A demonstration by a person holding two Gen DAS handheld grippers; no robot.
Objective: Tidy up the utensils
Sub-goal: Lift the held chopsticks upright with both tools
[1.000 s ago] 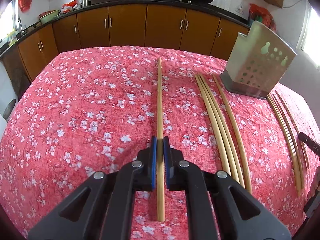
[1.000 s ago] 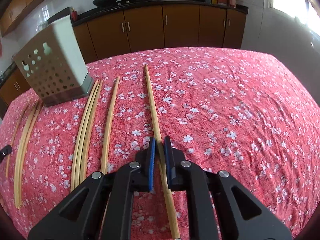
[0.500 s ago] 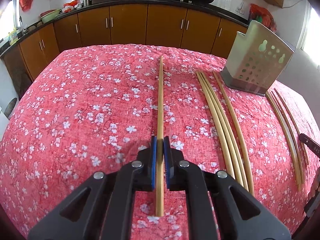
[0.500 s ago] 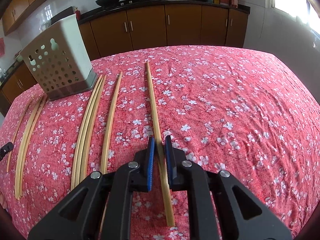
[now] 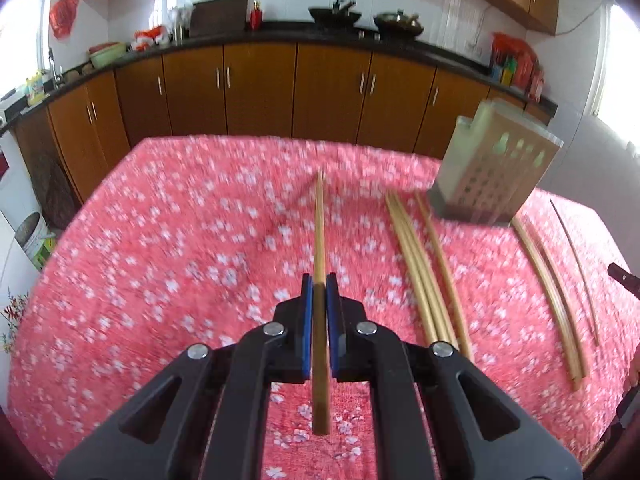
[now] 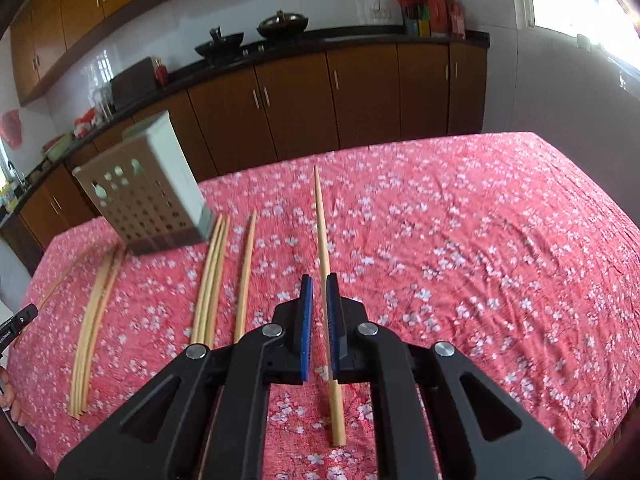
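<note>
My left gripper (image 5: 319,284) is shut on a long bamboo chopstick (image 5: 319,232), lifted off the red floral tablecloth (image 5: 180,248) and pointing forward. My right gripper (image 6: 319,286) is shut on another chopstick (image 6: 322,232), raised above the cloth (image 6: 460,240). A perforated metal utensil holder (image 5: 496,168) stands at the far right in the left wrist view and at the far left in the right wrist view (image 6: 148,188). Loose chopsticks (image 5: 420,268) lie beside it, and more (image 5: 552,288) lie to its right.
Brown kitchen cabinets (image 5: 260,88) and a dark counter with woks run behind the table. In the right wrist view, loose chopsticks (image 6: 212,276) and another bundle (image 6: 94,320) lie left of my gripper. The left gripper's tip shows at the left edge (image 6: 16,322).
Both grippers have lifted their chopsticks off the cloth and tilted upward. The table looks farther below, and the view is motion-blurred.
</note>
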